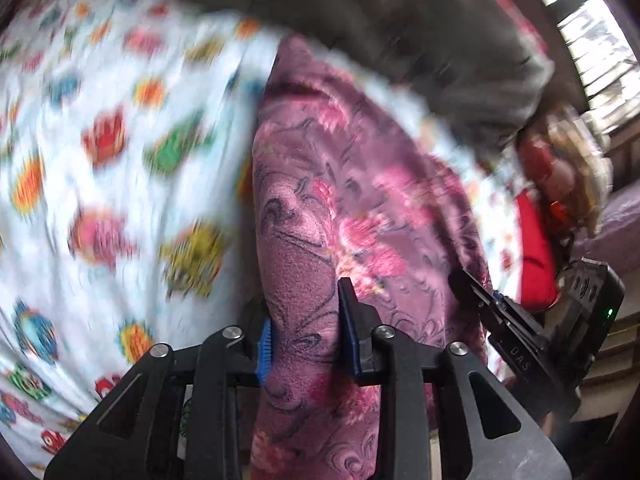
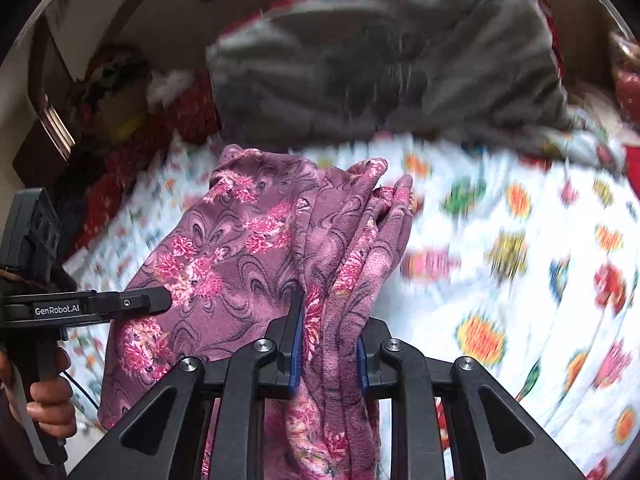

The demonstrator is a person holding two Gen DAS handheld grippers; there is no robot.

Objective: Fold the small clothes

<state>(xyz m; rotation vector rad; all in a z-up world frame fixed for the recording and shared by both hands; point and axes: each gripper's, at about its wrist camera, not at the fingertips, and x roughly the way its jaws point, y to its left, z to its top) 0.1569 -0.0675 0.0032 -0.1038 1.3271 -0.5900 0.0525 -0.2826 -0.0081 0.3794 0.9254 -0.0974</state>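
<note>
A purple fleece garment with pink flowers [image 1: 344, 200] hangs over the bed between both grippers. In the left wrist view my left gripper [image 1: 306, 308] is shut on one edge of it, with cloth filling the gap between the blue pads. My right gripper [image 1: 476, 288] shows at the right, its tip at the garment's other side. In the right wrist view my right gripper [image 2: 330, 320] is shut on a bunched fold of the same garment [image 2: 240, 248]. My left gripper [image 2: 160, 300] reaches onto the cloth from the left, and a hand [image 2: 52, 400] holds its handle.
A white bedsheet with colourful printed motifs [image 1: 120, 140] [image 2: 500, 260] covers the bed below. A grey blanket [image 2: 380, 60] [image 1: 400, 20] lies at the far side. Red cloth and clutter [image 2: 132, 140] lie by the bed's left edge. A window [image 1: 592, 40] is at the upper right.
</note>
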